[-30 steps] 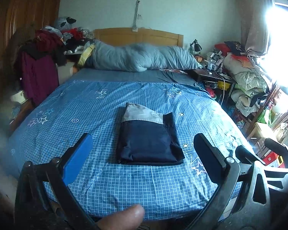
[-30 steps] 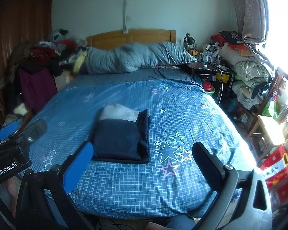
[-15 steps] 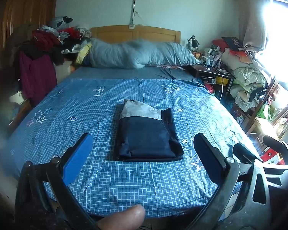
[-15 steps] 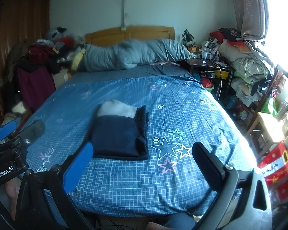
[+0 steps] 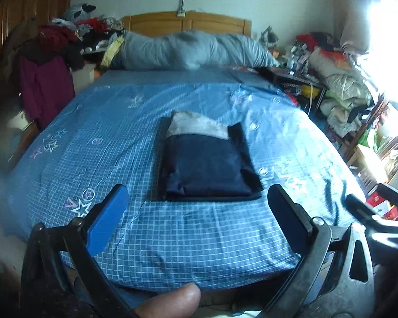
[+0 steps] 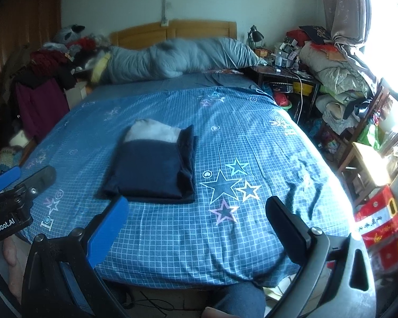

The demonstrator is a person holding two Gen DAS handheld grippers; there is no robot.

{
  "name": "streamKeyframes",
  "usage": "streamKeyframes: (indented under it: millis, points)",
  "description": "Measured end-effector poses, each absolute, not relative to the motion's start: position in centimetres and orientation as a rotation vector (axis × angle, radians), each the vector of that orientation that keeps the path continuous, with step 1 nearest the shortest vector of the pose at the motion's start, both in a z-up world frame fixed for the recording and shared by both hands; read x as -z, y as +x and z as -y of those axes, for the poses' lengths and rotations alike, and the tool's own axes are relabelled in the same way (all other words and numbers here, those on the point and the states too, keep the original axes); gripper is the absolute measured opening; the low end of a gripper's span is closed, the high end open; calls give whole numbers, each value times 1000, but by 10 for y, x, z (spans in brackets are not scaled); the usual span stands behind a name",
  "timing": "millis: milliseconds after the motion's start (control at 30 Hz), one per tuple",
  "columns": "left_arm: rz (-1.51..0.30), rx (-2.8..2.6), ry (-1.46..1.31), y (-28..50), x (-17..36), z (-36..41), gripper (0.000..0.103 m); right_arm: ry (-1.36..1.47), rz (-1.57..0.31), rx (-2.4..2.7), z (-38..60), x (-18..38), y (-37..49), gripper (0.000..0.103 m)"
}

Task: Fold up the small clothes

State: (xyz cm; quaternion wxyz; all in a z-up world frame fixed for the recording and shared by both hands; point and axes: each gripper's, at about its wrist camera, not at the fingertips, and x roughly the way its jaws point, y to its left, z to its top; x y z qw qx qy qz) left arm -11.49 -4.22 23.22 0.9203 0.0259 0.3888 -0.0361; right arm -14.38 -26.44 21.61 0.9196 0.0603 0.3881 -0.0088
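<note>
A: Where is the folded garment (image 5: 207, 163)?

B: It sits in the centre of the left wrist frame, a dark navy rectangle with a pale grey band at its far end, lying flat on the blue checked bedsheet (image 5: 172, 238). In the right wrist frame the same bundle (image 6: 154, 164) is left of centre.

A: And the left gripper (image 5: 197, 212)?

B: It fills the lower part of its own frame, jaws spread wide, one blue pad at lower left and one black pad at lower right. Nothing is between them; the garment lies beyond the tips, untouched. A fingertip (image 5: 172, 302) shows at the bottom edge.

A: The right gripper (image 6: 196, 217)?

B: Same posture: wide open, holding nothing, low in its frame, with the star prints of the sheet showing between the pads. The garment is up and to the left of its blue pad, apart from it.

A: Do the two tools see each other?

B: Yes. The left one appears at the left edge of the right wrist frame (image 6: 21, 182), and part of the right one at the right edge of the left wrist frame (image 5: 376, 212).

A: What else is there?

B: A grey duvet (image 5: 188, 50) rolled along the wooden headboard (image 5: 185, 22) at the upper centre, a heap of clothes (image 5: 55, 42) at upper left, and a bright window (image 5: 387, 39) at upper right.
</note>
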Motion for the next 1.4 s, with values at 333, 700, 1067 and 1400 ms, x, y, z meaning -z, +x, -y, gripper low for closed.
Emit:
streamKeyframes:
  millis: [333,700,1067,1400]
  points:
    - [-994,-78,165,-51,-101,-22,103,124,-1002,81,287,-83,-112,103]
    - [-1113,-228,102,-7,-23,-96,103,150,-1114,112,335,44,-110,103]
    - [-1029,-193,34,-5,-17,-102,103,158,-1097,116,335,46,-113,103]
    - [-1027,-185,19,-8,-18,-106,103,165,-1097,115,335,47,-112,103]
